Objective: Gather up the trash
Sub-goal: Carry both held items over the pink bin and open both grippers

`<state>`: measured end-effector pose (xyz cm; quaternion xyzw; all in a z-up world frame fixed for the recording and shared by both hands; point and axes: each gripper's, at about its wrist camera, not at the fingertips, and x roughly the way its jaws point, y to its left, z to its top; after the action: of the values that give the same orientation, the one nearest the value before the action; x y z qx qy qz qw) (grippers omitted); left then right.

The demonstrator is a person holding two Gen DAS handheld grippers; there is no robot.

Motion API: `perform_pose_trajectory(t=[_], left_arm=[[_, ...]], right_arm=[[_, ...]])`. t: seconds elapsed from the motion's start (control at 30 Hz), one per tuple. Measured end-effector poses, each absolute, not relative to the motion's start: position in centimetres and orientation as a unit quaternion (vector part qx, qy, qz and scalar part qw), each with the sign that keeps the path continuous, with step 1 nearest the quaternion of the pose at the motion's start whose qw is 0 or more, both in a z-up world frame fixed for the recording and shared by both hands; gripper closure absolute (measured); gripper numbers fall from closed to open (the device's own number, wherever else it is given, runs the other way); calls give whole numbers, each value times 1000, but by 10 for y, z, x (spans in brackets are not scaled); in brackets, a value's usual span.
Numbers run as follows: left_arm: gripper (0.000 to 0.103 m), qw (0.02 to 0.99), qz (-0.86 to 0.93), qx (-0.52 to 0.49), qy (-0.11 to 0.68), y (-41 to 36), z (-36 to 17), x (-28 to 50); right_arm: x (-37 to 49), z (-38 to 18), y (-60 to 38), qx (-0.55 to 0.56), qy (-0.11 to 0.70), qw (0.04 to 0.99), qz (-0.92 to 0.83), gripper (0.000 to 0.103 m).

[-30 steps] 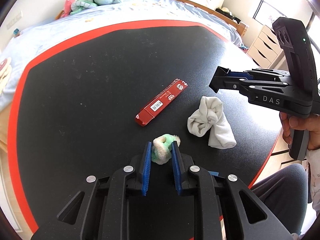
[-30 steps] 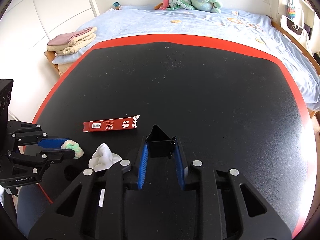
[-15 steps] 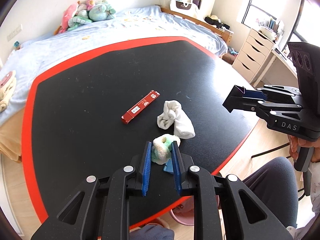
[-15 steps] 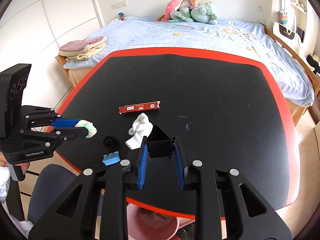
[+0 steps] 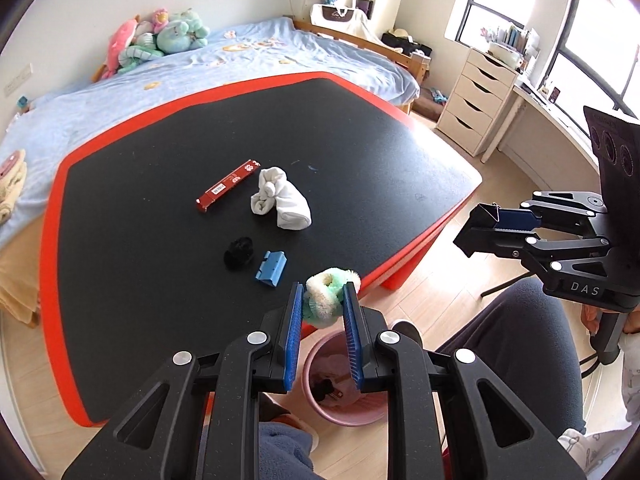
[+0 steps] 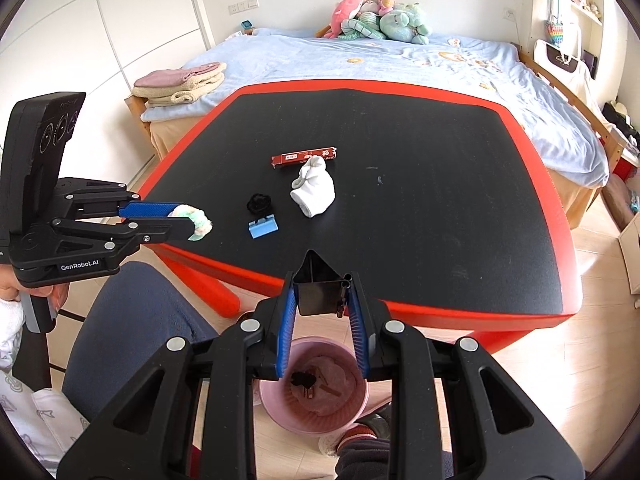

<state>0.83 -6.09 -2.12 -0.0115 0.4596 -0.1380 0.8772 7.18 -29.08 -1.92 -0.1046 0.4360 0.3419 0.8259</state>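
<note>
My left gripper (image 5: 322,300) is shut on a fluffy green and white scrunchie (image 5: 328,294), held past the table's near edge above a pink bin (image 5: 352,412) on the floor. The same gripper (image 6: 192,220) shows from the side in the right wrist view. My right gripper (image 6: 322,292) is shut on a black binder clip (image 6: 320,288), also off the table edge and over the pink bin (image 6: 316,416), which holds some scraps. On the black table (image 5: 360,152) lie a red box (image 5: 226,185), a white sock (image 5: 282,200), a black hair tie (image 5: 238,252) and a blue clip (image 5: 271,269).
The table has a red rim (image 6: 400,304) and a bed (image 6: 360,64) with plush toys stands behind it. A person's dark trouser legs (image 6: 128,328) sit below the left gripper. White drawers (image 5: 476,100) stand to the right on the wooden floor.
Both grippers have pulled back and up from over the table to beyond its near edge, each carrying its item. The pink bin has come into view beneath them.
</note>
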Motion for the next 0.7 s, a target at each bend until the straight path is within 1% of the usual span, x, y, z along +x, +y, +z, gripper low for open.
perform_pose_trajectory(t=[0.33,0.63,0.7], left_arm=[[83,864,-164,-8,476,-87,-39,-22],[83,857,-182,-6,482,-99,-43,-33],[81,856,-189,-5,481,-101,-43,-33]], right_arm=[[26,-43,-309,-94,467,811,340,78],[12,-49,-312,-87,470,806,349,78],[13,-48,-312,-86,469,806,350,77]])
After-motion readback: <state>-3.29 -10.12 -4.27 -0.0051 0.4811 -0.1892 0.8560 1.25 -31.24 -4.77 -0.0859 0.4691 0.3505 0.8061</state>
